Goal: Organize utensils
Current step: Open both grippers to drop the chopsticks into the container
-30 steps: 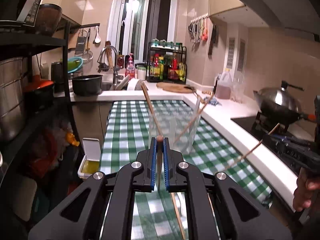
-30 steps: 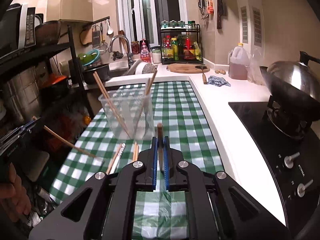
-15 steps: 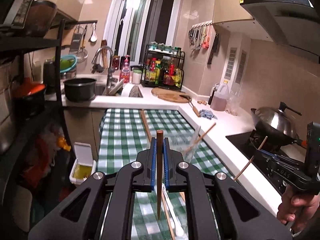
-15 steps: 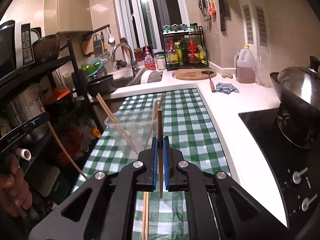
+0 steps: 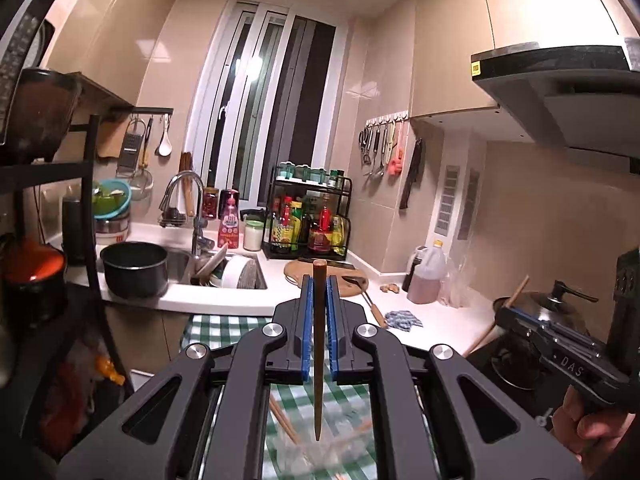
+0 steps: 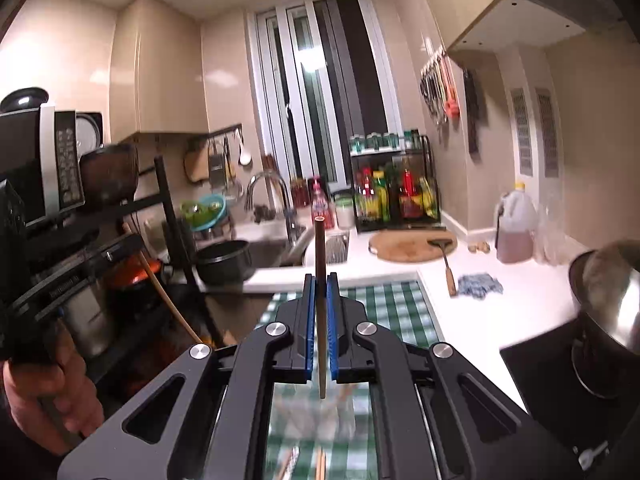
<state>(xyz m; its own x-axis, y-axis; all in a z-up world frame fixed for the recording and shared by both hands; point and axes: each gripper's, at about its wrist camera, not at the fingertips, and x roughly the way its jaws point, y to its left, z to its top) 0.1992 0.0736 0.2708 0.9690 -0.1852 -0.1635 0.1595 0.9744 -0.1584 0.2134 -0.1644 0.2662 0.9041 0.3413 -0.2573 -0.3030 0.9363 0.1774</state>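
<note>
Left tool [image 5: 319, 280] grips a chopstick [image 5: 318, 360]; clear cup [image 5: 316, 456] below is blurred.

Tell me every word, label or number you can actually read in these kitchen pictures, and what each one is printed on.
"DAS": white letters on the black body of the right gripper, seen in the left wrist view.
Pink bottle by the sink: label too blurred to read.
Sauce bottles on the black rack: labels too small.
Yellow sticker on the range hood: illegible.
Microwave keypad: markings too small.

Green-and-white checked tablecloth [image 5: 208, 330], blue-padded black tongs [image 5: 319, 292], dark brown chopstick [image 5: 318, 360].
</note>
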